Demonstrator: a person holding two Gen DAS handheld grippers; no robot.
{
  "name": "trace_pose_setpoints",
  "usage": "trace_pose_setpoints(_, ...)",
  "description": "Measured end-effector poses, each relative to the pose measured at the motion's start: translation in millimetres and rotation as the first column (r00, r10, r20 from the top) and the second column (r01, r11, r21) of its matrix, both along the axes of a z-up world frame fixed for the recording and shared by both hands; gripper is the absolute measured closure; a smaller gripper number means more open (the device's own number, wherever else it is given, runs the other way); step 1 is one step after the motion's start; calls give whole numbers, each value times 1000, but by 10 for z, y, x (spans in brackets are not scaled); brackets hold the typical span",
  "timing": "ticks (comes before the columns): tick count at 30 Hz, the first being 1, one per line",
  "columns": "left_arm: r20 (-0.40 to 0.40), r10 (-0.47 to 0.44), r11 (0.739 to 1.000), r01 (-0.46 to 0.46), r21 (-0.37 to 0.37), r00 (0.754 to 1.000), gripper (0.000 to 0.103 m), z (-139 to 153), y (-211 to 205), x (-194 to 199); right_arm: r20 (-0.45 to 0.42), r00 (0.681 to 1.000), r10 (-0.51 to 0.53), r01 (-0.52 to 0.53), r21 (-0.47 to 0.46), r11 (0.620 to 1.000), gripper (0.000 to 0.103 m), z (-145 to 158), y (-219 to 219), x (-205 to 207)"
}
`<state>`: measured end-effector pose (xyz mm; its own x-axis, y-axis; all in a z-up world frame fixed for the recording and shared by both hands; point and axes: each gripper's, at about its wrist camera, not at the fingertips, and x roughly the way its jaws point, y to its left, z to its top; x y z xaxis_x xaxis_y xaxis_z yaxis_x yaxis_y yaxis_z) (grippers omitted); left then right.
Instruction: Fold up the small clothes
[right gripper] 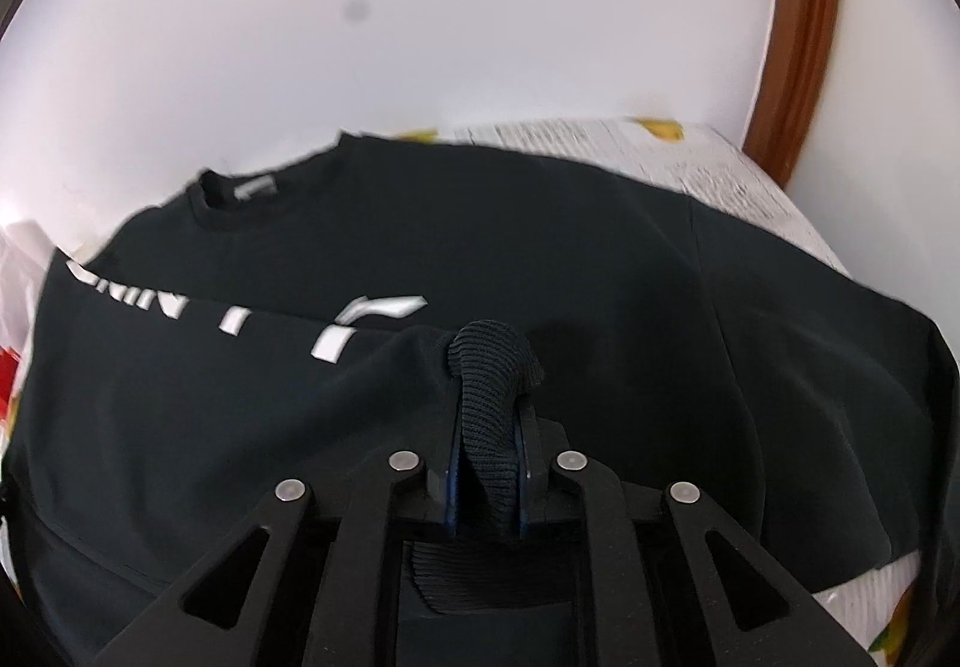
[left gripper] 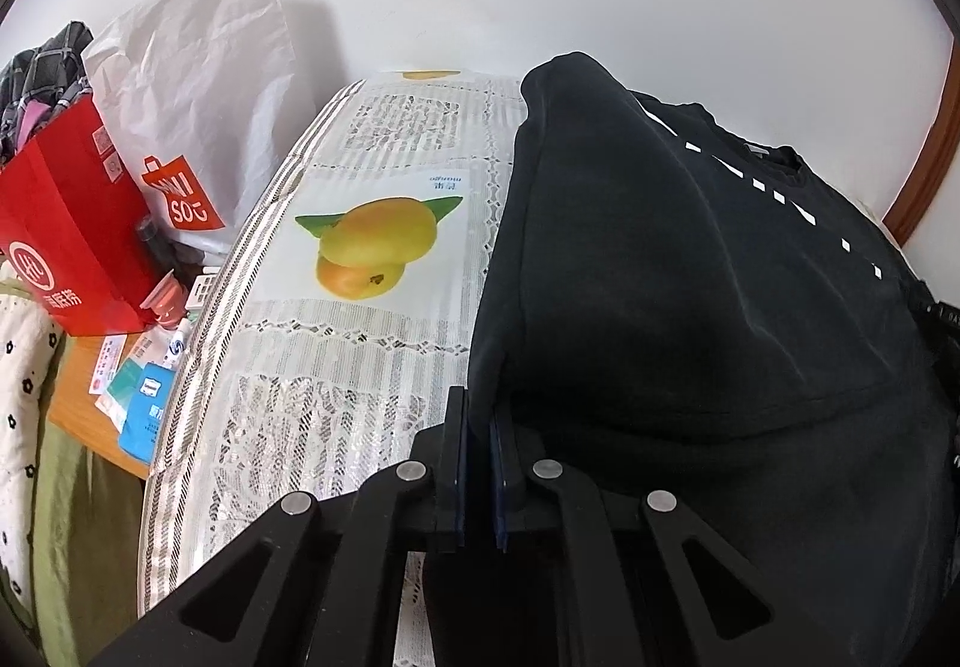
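— Left wrist view: what does the left gripper (left gripper: 478, 427) hold?
— Its jaws pinch the side edge of the black cotton sweatshirt (left gripper: 690, 307) lying on the fruit-printed tablecloth (left gripper: 336, 343).
— And the right gripper (right gripper: 487, 427)?
— It clamps the sweatshirt's ribbed cuff (right gripper: 489, 367), lifted above the chest.

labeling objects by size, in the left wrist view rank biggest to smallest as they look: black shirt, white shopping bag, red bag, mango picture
1. black shirt, nearest the camera
2. white shopping bag and red bag: too alike to rank
3. mango picture
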<state>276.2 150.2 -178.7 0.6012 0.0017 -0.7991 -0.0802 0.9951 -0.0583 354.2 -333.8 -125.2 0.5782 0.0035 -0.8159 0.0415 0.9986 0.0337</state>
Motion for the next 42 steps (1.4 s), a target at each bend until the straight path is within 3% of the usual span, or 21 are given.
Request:
trace_pose_setpoints(6,-27,24,1000,-24,-7,999,89,47,-1,-118,2,999,-34,34,-48,998,73,88,-222,-309)
trace_pose_setpoints(14,-26,15,999,-16,-32,1000,52,92,-95,-499,0,1000,-19,19,-45,999,49,283,-414,-962)
trace_pose_setpoints(23,-50,-12,998,9,-65,999,51,32,-185,-1098,-8,1000,1,-1,-60,998,38,236,-704,-1943)
trace_pose_setpoints(28,-38,-13,998,11,-64,999,51,-2,-247,-1394,-45,999,-2,2,-16,1000,38,90,-826,-2325)
trace_pose_setpoints(36,-15,-36,999,36,1,999,53,0,-404,-1725,-72,997,27,-28,-17,999,38,-114,-792,-2753)
trace_pose_setpoints(39,-15,-45,998,46,48,999,71,-21,-468,-1803,-67,997,29,-29,-7,1000,49,-155,-790,-2841)
trace_pose_setpoints(41,-17,-72,997,73,28,997,90,-17,-496,-1837,-55,997,45,-46,-11,999,75,-140,-763,-2886)
trace_pose_setpoints(42,-18,-75,997,76,29,997,91,-18,-505,-1855,-45,998,51,-52,-21,998,81,-128,-744,-2906)
